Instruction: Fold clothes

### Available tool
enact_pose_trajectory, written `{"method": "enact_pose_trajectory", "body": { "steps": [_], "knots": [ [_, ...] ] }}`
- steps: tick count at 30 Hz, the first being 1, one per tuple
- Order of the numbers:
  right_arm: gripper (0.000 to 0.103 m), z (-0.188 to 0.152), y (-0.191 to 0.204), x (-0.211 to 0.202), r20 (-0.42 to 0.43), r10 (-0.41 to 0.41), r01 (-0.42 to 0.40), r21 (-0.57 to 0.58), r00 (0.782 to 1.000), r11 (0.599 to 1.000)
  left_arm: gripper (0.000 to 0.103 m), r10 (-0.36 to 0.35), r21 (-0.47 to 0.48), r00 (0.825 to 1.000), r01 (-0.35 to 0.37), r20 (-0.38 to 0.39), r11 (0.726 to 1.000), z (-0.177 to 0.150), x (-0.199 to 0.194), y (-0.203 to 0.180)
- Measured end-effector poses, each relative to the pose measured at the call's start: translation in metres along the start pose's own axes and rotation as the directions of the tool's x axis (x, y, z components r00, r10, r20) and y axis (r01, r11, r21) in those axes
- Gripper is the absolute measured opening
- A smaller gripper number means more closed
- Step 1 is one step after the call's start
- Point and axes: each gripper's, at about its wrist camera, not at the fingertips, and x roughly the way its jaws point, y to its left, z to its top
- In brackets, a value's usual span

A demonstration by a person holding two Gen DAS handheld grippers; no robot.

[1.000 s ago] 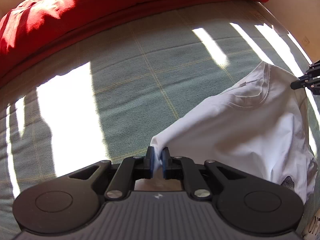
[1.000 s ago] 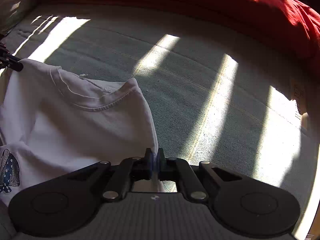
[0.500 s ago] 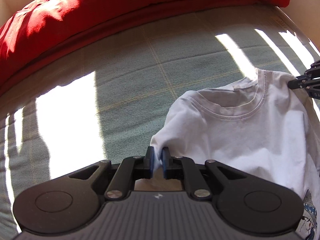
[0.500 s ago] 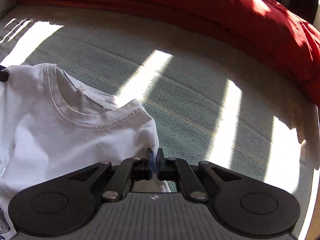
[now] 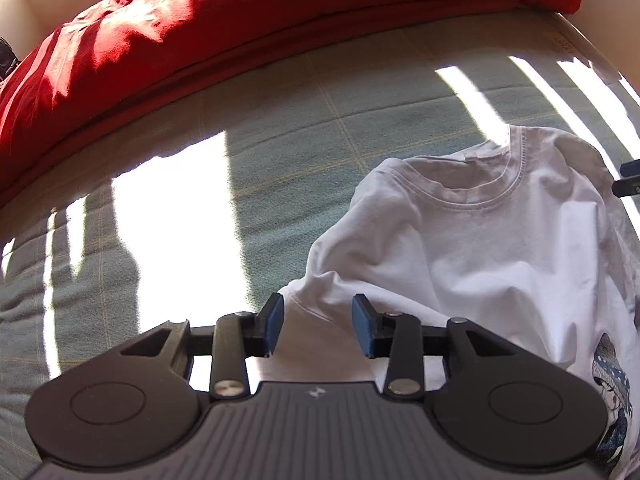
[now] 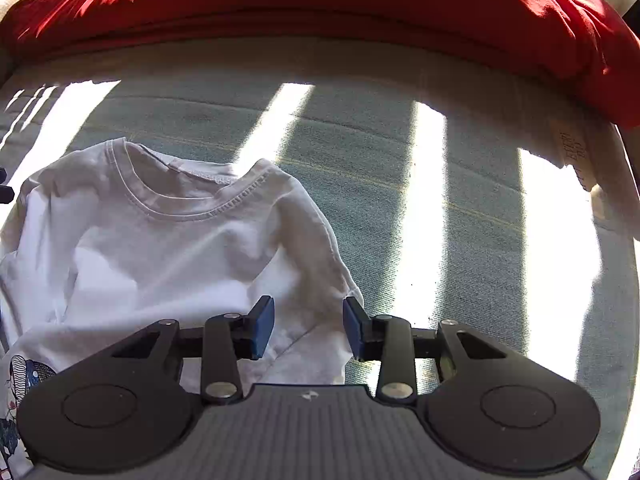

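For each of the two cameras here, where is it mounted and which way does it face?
Left wrist: on the left gripper, looking forward past open fingers at the white T-shirt.
Right wrist: on the right gripper, facing the same way, fingers open.
Shared: T-shirt, green bed cover, red duvet; each glimpses the other gripper's tip at its frame edge.

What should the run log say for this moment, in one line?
step: shirt laid out | left gripper: jaws open over sleeve | right gripper: jaws open over sleeve | white T-shirt: on green bedspread, collar far
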Motion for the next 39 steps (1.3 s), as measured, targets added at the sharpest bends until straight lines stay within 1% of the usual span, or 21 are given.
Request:
{"method": "enact_pose_trajectory", "body": {
  "steps": [1, 9, 17, 21, 22, 23, 24, 28, 31, 33, 36, 39],
  "knots": [
    [0.043, -0.008, 0.0, -0.003, -0.012, 0.003, -0.003, 0.015, 1.0, 1.0, 0.048, -0.006, -0.001, 1.0, 0.006, -0.002, 1.0, -0.006, -0.005, -0.004],
    [0.043, -0.071, 0.003, -0.039, -0.056, 0.027, -0.021, 0.114, 0.998, 0.993, 0.049, -0.058, -0.008, 0.998, 0.058, -0.014, 0.998, -0.056, -0.048, -0.034],
    [0.043, -0.125, 0.022, -0.095, -0.052, 0.019, -0.008, 0.217, 0.998, 0.976, 0.05, -0.119, -0.029, 0.993, 0.118, -0.023, 0.993, -0.098, -0.088, -0.062],
    [0.043, -0.144, 0.036, -0.117, -0.056, 0.018, 0.0, 0.3, 0.998, 0.954, 0.052, -0.142, -0.09, 0.99, 0.14, -0.02, 0.986, -0.109, -0.101, -0.069],
    [0.044, -0.147, 0.04, -0.121, -0.055, 0.023, -0.005, 0.31, 0.998, 0.951, 0.052, -0.149, -0.107, 0.989, 0.146, -0.02, 0.984, -0.111, -0.103, -0.07],
    [0.048, -0.151, 0.043, -0.124, -0.055, 0.03, -0.011, 0.32, 0.998, 0.947, 0.052, -0.149, -0.114, 0.989, 0.145, -0.026, 0.983, -0.113, -0.104, -0.071],
    [0.049, -0.155, 0.047, -0.126, -0.056, 0.045, -0.024, 0.331, 0.997, 0.943, 0.052, -0.147, -0.12, 0.989, 0.143, -0.033, 0.983, -0.114, -0.106, -0.073],
    [0.049, -0.165, 0.053, -0.12, -0.095, 0.082, -0.046, 0.332, 0.992, 0.942, 0.055, -0.128, -0.135, 0.988, 0.117, -0.08, 0.984, -0.121, -0.105, -0.084],
    [0.049, -0.175, 0.045, -0.112, -0.113, 0.135, -0.088, 0.349, 0.984, 0.933, 0.055, -0.087, -0.148, 0.989, 0.069, -0.118, 0.987, -0.124, -0.103, -0.097],
    [0.049, -0.182, 0.034, -0.102, -0.126, 0.172, -0.116, 0.36, 0.977, 0.926, 0.055, -0.07, -0.177, 0.99, 0.048, -0.123, 0.983, -0.125, -0.106, -0.105],
    [0.049, -0.195, 0.013, -0.081, -0.142, 0.25, -0.171, 0.417, 0.958, 0.893, 0.059, -0.05, -0.248, 0.991, 0.019, -0.121, 0.969, -0.128, -0.11, -0.118],
    [0.049, -0.207, -0.007, -0.06, -0.141, 0.328, -0.227, 0.476, 0.934, 0.85, 0.06, -0.025, -0.319, 0.991, -0.018, -0.13, 0.948, -0.133, -0.11, -0.135]
  ]
}}
